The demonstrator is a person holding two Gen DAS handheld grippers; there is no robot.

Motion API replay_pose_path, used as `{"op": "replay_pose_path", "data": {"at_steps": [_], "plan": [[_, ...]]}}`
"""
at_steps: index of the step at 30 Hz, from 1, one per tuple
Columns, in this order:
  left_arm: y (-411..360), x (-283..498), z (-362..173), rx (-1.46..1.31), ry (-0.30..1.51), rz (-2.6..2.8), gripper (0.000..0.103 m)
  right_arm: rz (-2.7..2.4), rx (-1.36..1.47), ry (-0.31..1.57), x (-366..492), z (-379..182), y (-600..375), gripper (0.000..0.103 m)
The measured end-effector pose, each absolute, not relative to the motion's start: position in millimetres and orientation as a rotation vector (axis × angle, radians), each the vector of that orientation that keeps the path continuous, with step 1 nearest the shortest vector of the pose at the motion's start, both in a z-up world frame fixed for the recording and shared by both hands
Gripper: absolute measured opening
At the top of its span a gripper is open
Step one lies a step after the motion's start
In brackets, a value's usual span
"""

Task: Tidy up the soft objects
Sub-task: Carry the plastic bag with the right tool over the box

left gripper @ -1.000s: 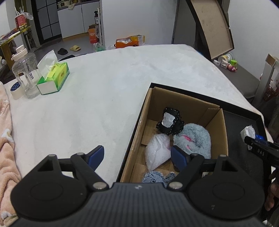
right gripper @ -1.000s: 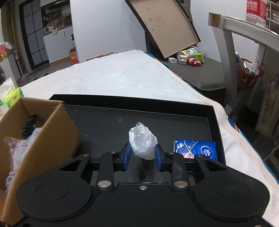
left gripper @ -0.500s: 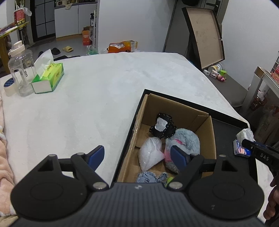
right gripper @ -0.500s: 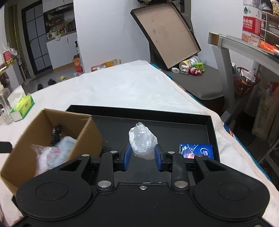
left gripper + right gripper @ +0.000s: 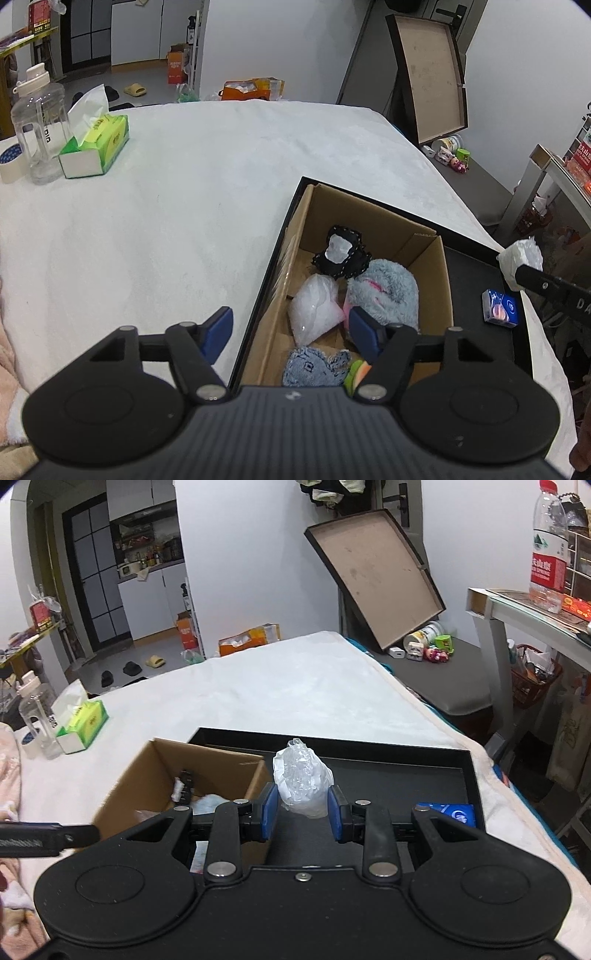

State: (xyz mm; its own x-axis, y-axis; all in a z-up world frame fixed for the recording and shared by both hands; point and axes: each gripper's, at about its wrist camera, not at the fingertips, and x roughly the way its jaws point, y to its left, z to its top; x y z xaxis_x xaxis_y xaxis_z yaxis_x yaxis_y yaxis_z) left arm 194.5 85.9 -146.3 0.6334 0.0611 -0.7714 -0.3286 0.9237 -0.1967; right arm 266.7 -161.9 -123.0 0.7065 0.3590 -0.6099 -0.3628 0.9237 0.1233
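Note:
An open cardboard box (image 5: 369, 218) stands at the left end of a black tray (image 5: 406, 779). Inside lie a black lace piece (image 5: 343, 254), a grey-blue plush (image 5: 388, 291), a clear bag of white filling (image 5: 314, 310) and a denim scrap (image 5: 314, 369). My left gripper (image 5: 291, 332) hovers over the box's near left wall. Its jaws are closing, and the pads press on nothing. My right gripper (image 5: 302, 806) is shut on a white bundle in clear plastic (image 5: 302, 779), held in the air above the tray, right of the box. The left wrist view shows that bundle (image 5: 521, 258) at the right.
A blue tissue pack (image 5: 500, 312) lies on the tray's right part. At the far left of the white bed cover stand a green tissue box (image 5: 96, 144), a clear water bottle (image 5: 38, 125) and a tape roll (image 5: 9, 166). The bed's edge drops off on the right.
My right gripper has risen with the plastic bundle, so the box and tray now sit lower in its view. The left gripper's jaws have narrowed, and its view has tilted up.

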Motion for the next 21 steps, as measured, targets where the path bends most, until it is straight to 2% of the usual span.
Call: {"op": "replay_pose_path", "data": {"at_steps": [8, 16, 21], "plan": [[91.6, 189.7, -155.1, -0.352, 0.882, 0.197, 0.047, 0.44, 0.014, 0.685, 253.9, -112.6, -141.5, 0.029], [103.6, 184.8, -165.7, -0.403, 0.903, 0.174, 0.025, 0.476, 0.026, 0.698, 244.6, -106.4, -118.0, 0.029], [107.7, 182.8, -169.6, -0.424, 0.905, 0.155, 0.019, 0.512, 0.044, 0.718, 240.4, -104.9, -102.0, 0.029]]}}
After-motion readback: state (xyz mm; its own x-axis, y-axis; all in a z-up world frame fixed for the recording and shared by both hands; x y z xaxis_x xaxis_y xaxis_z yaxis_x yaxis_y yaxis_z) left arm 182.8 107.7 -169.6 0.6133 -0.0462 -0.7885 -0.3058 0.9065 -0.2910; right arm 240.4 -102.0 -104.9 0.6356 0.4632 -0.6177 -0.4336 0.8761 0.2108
